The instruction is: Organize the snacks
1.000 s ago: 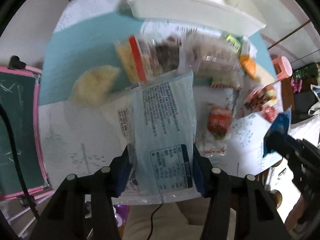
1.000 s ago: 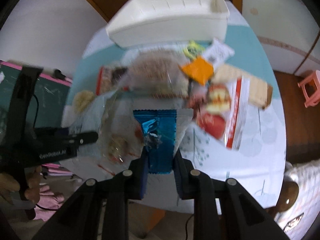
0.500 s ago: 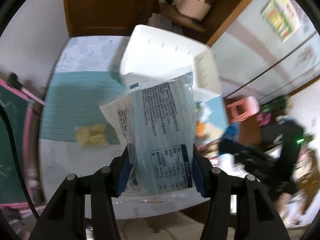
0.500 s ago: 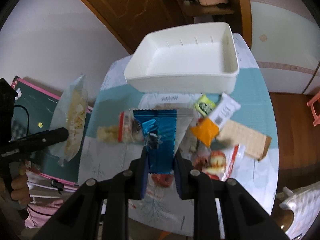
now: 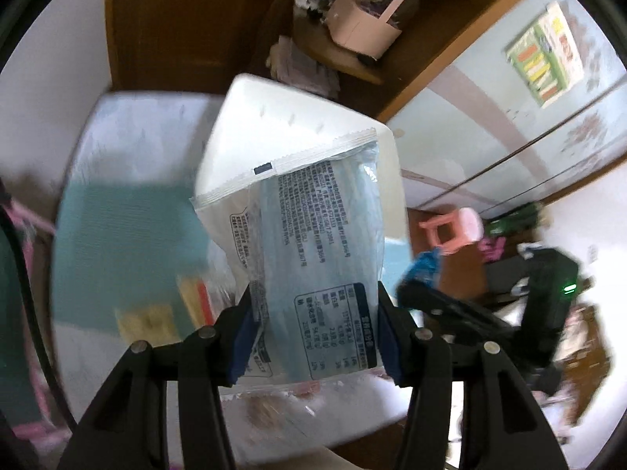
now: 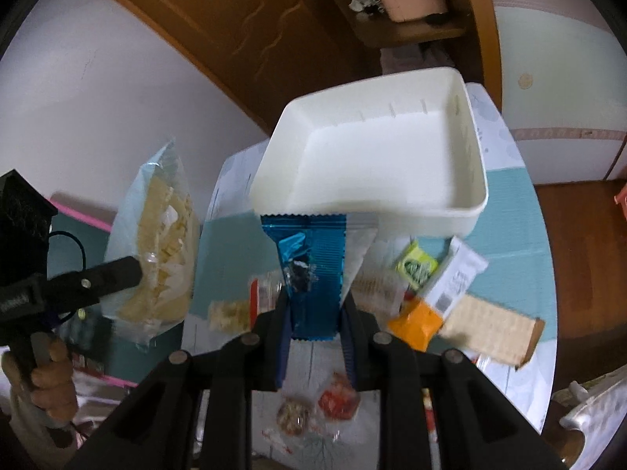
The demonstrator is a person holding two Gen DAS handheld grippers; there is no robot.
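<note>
My left gripper (image 5: 313,337) is shut on a pale blue snack bag (image 5: 313,250) with printed text, held in the air in front of the white bin (image 5: 270,121). In the right wrist view the same bag (image 6: 160,243) shows yellow chips inside. My right gripper (image 6: 313,333) is shut on a blue foil packet (image 6: 309,270), held above the table just short of the white bin (image 6: 376,160), which looks empty. The right gripper with its blue packet (image 5: 423,270) also shows in the left wrist view.
Loose snacks lie on the teal and white table (image 6: 505,211): a green packet (image 6: 415,266), a white bar (image 6: 458,278), an orange packet (image 6: 415,321), a cracker sleeve (image 6: 490,329), small red snacks (image 6: 337,399). A pink stool (image 5: 454,231) stands on the floor.
Both grippers have lifted their packets up and toward the white bin, which now looms larger. The left bag has risen well off the table.
</note>
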